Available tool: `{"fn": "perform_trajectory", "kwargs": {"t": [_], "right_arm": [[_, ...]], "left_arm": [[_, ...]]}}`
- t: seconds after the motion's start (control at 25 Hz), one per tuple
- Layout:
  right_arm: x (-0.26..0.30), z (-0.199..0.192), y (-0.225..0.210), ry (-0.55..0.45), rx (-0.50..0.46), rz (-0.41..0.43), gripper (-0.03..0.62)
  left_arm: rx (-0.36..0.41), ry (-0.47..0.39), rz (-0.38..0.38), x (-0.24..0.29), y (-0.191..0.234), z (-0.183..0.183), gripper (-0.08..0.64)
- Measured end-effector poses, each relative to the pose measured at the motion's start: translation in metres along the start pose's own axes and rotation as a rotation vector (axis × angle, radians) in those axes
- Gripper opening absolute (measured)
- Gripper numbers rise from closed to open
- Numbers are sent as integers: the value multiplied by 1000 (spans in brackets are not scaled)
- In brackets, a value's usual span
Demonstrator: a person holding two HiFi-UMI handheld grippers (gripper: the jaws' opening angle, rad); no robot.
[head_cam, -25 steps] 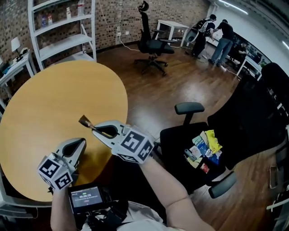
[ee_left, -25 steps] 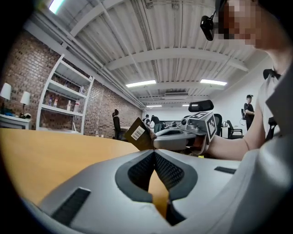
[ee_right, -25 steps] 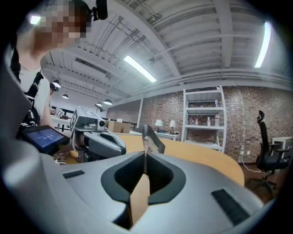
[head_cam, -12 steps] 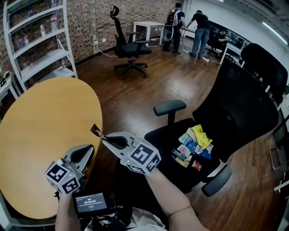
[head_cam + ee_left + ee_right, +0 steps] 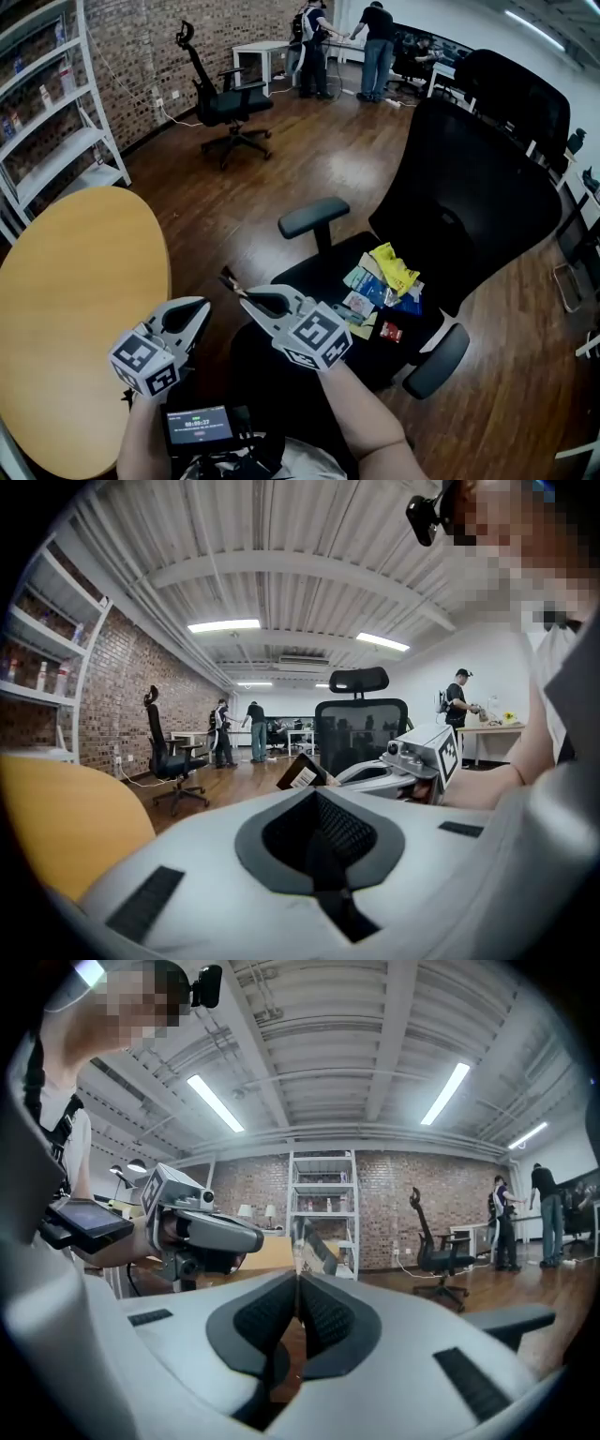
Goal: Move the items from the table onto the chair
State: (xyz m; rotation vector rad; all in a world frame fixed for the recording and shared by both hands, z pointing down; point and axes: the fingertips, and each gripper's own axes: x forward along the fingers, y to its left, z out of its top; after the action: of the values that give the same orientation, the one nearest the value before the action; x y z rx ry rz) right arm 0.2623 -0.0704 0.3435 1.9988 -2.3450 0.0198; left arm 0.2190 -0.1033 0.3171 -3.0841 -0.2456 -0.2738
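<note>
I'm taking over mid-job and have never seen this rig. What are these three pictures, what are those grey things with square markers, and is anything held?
No robot: a person holds a two-jaw gripper in each hand. The wide picture comes from a head camera looking down; the other two from cameras riding on each gripper. The right gripper is shut on a thin brown packet. The left gripper is shut and empty. More packets lie on the black chair; the visible part of the round table is bare.
</note>
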Motion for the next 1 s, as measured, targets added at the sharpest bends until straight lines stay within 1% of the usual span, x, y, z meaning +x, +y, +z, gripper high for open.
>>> {"fn": "perform_trajectory", "kwargs": {"t": [0.16,0.24,0.4,0.48,0.56,0.64,0.72,0.84,0.92,1.0], "right_arm": [[-28,-14,-20,8,25,-64,3],[-40,-23,-30,16,34,-92,3],[-67,-50,-47,52,51,-181,3],[-79,-66,-57,74,48,-225,3],[-88,-77,-77,84,34,-266,3],[-99,-93,-85,110,57,-304,4],[-111,-118,-89,155,103,-341,5],[-130,-160,-117,248,135,-432,5],[-148,-191,-135,351,140,-498,9],[-162,-216,-152,462,109,-547,14]], "left_arm": [[26,5,-52,33,-12,3,8],[20,6,-82,50,-19,-1,8],[3,7,-167,79,-40,-23,8],[-2,-24,-202,93,-48,-34,8],[-1,-72,-215,111,-49,-37,8],[-14,-73,-230,125,-55,-46,8],[-37,-52,-259,136,-67,-59,8],[-47,-36,-316,163,-80,-77,8],[-59,-17,-354,178,-91,-91,8],[-81,-5,-383,193,-98,-104,8]]}}
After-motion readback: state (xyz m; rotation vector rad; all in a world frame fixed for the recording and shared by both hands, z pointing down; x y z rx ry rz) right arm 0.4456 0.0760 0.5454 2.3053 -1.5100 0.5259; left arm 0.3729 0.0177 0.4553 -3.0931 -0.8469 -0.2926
